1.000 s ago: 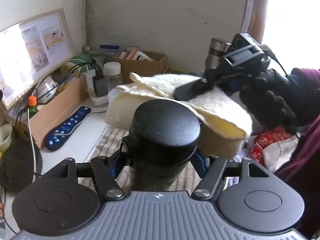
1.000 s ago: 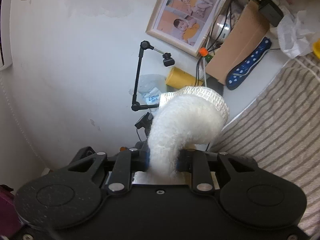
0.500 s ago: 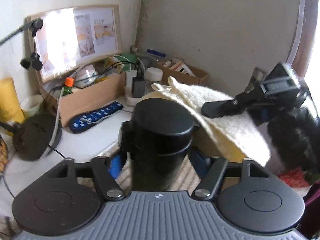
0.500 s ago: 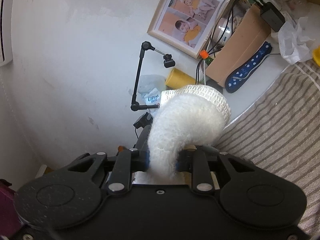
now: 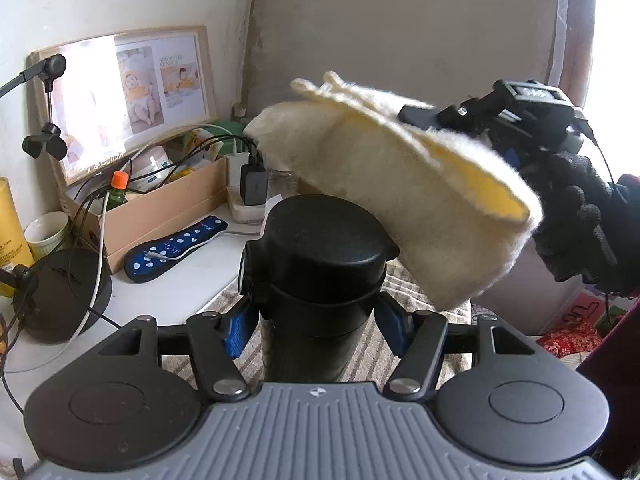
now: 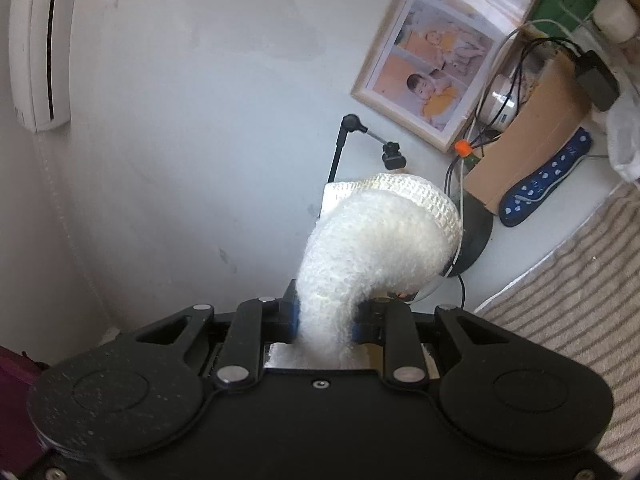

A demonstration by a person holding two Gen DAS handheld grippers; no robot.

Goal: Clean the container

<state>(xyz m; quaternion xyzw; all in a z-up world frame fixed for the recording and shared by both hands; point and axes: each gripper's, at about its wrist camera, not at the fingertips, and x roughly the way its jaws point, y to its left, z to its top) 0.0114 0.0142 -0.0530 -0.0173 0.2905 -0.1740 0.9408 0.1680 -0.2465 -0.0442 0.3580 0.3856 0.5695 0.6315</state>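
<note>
Over the striped mat (image 5: 372,356), left gripper (image 5: 316,320) clamps flask (image 5: 316,280); right gripper (image 6: 326,320) pinches cloth (image 6: 372,240).

From my remote station I count one black cylindrical lidded flask (image 5: 320,264), one fluffy cream-and-yellow cleaning cloth (image 5: 404,184) and two handheld grippers, the left gripper (image 5: 316,326) and the right gripper (image 6: 325,320). On the desk: one wood-framed photo print (image 5: 132,96), one open brown cardboard box (image 5: 168,208), one navy polka-dot pouch (image 5: 176,242), one orange-capped green bottle (image 5: 118,188), one pale green cup (image 5: 46,232) (partly hidden) and one yellow cylinder (image 5: 10,232).
</note>
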